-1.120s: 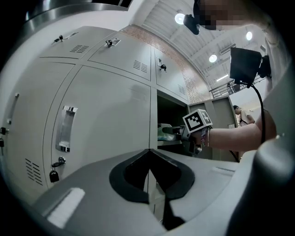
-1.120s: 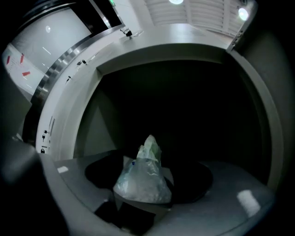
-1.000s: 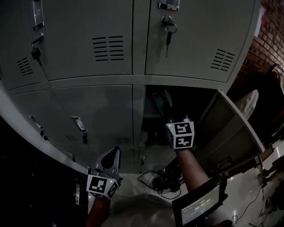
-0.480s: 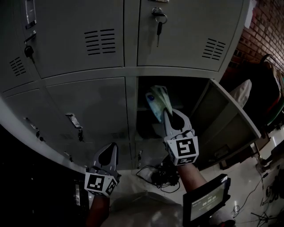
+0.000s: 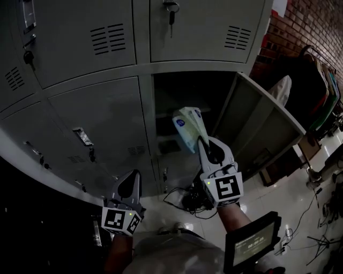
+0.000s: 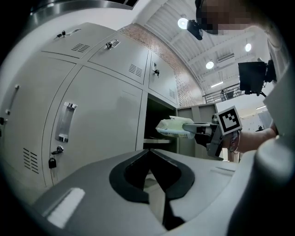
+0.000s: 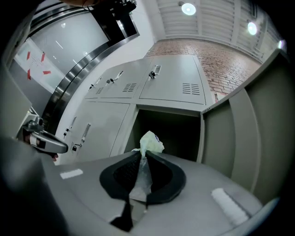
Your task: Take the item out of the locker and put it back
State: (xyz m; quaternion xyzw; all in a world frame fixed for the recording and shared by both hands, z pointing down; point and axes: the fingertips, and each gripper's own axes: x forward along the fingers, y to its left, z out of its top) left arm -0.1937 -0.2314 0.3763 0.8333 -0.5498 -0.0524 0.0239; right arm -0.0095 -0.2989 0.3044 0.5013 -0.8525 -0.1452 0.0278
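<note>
A pale green and white plastic packet (image 5: 187, 127) hangs in front of the open locker compartment (image 5: 185, 91), just outside its mouth. My right gripper (image 5: 202, 143) is shut on the packet's near edge; in the right gripper view the film is pinched between the jaws with the packet (image 7: 150, 142) sticking out past the right gripper (image 7: 141, 159). My left gripper (image 5: 130, 184) is low at the left, before a closed locker door, shut and empty. The left gripper view shows the left gripper (image 6: 148, 159) with its tips together, and the packet (image 6: 171, 127) beyond it.
The compartment's door (image 5: 257, 120) stands swung open to the right. A key (image 5: 171, 9) hangs in the locker above. Closed doors with a handle (image 5: 81, 137) fill the left. Cables (image 5: 179, 199) lie on the floor below, and a screen (image 5: 251, 247) sits near my right forearm.
My right gripper has drawn back out of the compartment with the packet, which now hangs clear in front of the opening. The left gripper has shifted slightly and stays shut.
</note>
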